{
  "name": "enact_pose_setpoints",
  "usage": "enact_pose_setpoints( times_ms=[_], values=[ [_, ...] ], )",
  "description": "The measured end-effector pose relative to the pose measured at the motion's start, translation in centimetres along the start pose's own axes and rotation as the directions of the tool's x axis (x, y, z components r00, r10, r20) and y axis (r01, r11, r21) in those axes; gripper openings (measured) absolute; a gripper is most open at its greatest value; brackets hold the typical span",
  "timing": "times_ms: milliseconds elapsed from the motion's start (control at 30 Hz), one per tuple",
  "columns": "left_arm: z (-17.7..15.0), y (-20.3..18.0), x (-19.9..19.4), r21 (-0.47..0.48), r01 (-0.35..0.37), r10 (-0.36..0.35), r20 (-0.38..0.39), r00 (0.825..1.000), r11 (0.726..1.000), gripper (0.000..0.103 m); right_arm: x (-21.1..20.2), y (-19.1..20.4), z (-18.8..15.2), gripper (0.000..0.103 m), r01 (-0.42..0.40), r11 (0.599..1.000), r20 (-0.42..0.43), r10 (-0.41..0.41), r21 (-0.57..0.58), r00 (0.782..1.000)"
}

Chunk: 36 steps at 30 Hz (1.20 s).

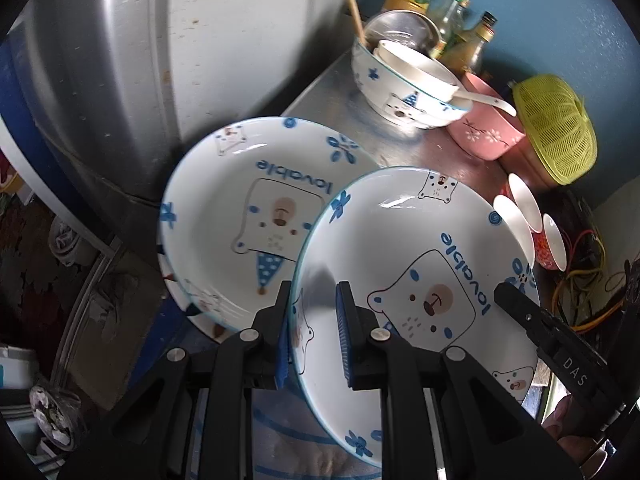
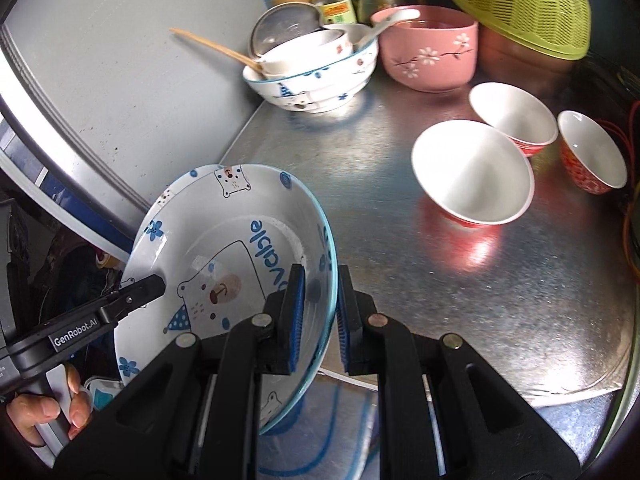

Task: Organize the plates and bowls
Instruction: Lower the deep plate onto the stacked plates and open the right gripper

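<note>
1. Your left claw (image 1: 312,312) and right claw (image 2: 320,304) each pinch an opposite rim of the near plate (image 1: 420,280), held tilted off the bench's (image 2: 400,240) front-left corner.
2. A second plate (image 1: 240,208) lies just behind it, overlapped; contact is unclear.
3. You seem to be stacking plates: level the near plate over the other, lower gently, then release both claws.

The metal counter (image 2: 400,216) carries a blue-patterned bowl (image 2: 316,84) and a pink bowl (image 2: 428,60) at the back. Three small red bowls (image 2: 472,172) stand near them, beside a green basket (image 2: 520,4).
</note>
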<state>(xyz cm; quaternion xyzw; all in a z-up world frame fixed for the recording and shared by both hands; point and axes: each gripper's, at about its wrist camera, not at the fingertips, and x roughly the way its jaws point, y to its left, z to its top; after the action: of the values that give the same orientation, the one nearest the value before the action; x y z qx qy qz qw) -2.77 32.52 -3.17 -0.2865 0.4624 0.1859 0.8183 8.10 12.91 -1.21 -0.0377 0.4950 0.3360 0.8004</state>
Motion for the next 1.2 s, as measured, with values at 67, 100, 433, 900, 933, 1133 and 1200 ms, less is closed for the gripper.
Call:
enact_pose_setpoints(
  times_ms=[67, 100, 433, 900, 933, 1133, 1200],
  values=[
    [0.2, 0.8, -0.1, -0.018, -0.009, 0.009, 0.005, 1.0, 1.0, 0.019, 0.6, 0.8, 0.1, 0.015, -0.01, 1.0, -0.007, 0.01, -0.011, 1.0],
    [0.3, 1.2, -0.1, -0.025, -0.014, 0.014, 0.007, 1.0, 1.0, 0.019, 0.8, 1.1, 0.2, 0.015, -0.015, 1.0, -0.011, 0.015, -0.014, 1.0],
    [1.5, 4.7, 0.4, -0.102, -0.049, 0.051, 0.021, 0.998, 0.994, 0.019, 3.9, 4.4, 1.2, 0.015, -0.04, 0.998, -0.039, 0.038, -0.048, 0.999],
    [3.3, 6.7, 1.9, -0.143, -0.087, 0.093, 0.04, 0.995, 0.986, 0.019, 7.6, 6.6, 3.0, 0.016, -0.03, 0.995, -0.056, 0.024, -0.097, 0.998],
    [3.4, 6.7, 2.0, -0.144, -0.088, 0.095, 0.041, 0.995, 0.986, 0.019, 7.7, 6.5, 3.2, 0.016, -0.029, 0.995, -0.058, 0.023, -0.099, 0.998],
    [3.5, 6.6, 2.5, -0.156, -0.093, 0.098, 0.029, 0.995, 0.983, 0.019, 8.4, 6.3, 3.0, 0.018, -0.001, 0.993, -0.069, -0.008, -0.118, 0.998],
    [3.6, 6.7, 2.5, -0.165, -0.084, 0.091, 0.032, 0.995, 0.983, 0.022, 8.5, 6.5, 3.1, 0.018, 0.005, 0.991, -0.07, -0.015, -0.13, 0.997]
  ],
)
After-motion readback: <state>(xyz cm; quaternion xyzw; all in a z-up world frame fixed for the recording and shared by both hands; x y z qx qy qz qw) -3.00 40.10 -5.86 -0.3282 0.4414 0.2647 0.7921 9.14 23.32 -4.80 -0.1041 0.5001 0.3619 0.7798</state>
